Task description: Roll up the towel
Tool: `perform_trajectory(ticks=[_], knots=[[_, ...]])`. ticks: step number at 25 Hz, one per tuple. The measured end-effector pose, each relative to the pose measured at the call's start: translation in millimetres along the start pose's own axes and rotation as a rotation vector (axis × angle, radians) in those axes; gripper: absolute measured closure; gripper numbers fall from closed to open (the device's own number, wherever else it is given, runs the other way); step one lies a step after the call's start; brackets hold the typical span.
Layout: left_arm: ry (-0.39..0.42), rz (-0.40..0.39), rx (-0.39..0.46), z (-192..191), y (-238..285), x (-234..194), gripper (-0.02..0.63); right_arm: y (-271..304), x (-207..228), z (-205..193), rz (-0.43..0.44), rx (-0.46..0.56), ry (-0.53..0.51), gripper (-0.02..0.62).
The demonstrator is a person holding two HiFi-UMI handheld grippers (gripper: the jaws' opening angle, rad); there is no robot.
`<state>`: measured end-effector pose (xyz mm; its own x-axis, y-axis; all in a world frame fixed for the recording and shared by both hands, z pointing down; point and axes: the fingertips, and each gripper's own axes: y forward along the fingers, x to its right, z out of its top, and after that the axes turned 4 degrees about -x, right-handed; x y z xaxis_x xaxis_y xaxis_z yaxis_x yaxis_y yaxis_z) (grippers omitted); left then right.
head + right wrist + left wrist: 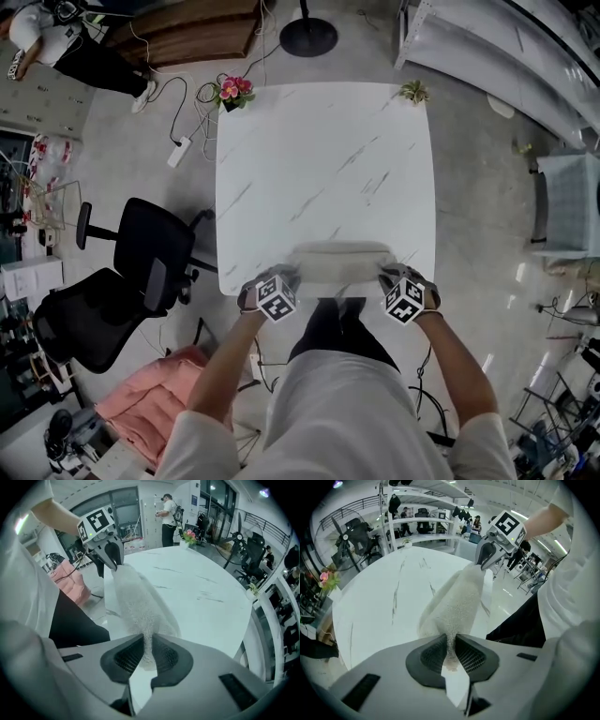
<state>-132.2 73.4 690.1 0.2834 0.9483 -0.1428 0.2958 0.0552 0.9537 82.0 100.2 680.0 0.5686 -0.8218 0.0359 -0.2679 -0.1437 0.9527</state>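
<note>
The towel [339, 261] lies as a long, pale, bunched strip across the near edge of the table [319, 150], right in front of me. I hold it at both ends. My left gripper [284, 277] has its jaws drawn narrow, with a thin fold of the nubbly cloth pinched between the ribbed pads [435, 652]. My right gripper [390, 276] is closed the same way on the opposite end. From each gripper view the cloth runs straight across to the other gripper, lifted a little and hanging slack between them.

I judge it light, soft and quite limp. It has no stiffness to hold a shape, so any roll will sag or go crooked unless both ends travel together. The pile looks grippy, not slick, so a narrow pinch should keep it. The best hold seems to be where I am now, at the two end edges, keeping the span lightly taut.

The rest of the marble top is bare apart from a pot of pink flowers [233, 91] and a small plant [412, 91] at the far corners. A black office chair [141, 258] stands off to the left.
</note>
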Motion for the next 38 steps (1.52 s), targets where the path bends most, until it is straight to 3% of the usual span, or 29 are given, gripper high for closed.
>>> perform_trajectory(ticks=[6, 11, 13, 18, 25, 31, 38], knots=[[0.004, 0.095, 0.018, 24, -7, -46, 0.506, -2, 44, 19, -0.08, 0.028, 0.082, 0.513], [-0.049, 0.191, 0.023, 31, -3, -75, 0.446, 2, 72, 22, -0.192, 0.028, 0.156, 0.445], [-0.077, 0.187, 0.028, 29, 5, -78, 0.431, 8, 77, 19, -0.206, 0.017, 0.191, 0.416], [-0.155, 0.153, 0.078, 26, 17, -81, 0.436, 22, 76, 15, -0.227, 0.006, 0.209, 0.42], [-0.184, 0.161, 0.13, 26, 5, -83, 0.429, 15, 78, 16, -0.245, -0.001, 0.254, 0.425], [-0.254, 0.18, 0.243, 33, -32, -79, 0.448, -31, 70, 35, -0.27, 0.106, 0.314, 0.429], [-0.323, 0.221, 0.42, 57, -99, -55, 0.506, -104, 57, 56, -0.336, 0.288, 0.374, 0.505]])
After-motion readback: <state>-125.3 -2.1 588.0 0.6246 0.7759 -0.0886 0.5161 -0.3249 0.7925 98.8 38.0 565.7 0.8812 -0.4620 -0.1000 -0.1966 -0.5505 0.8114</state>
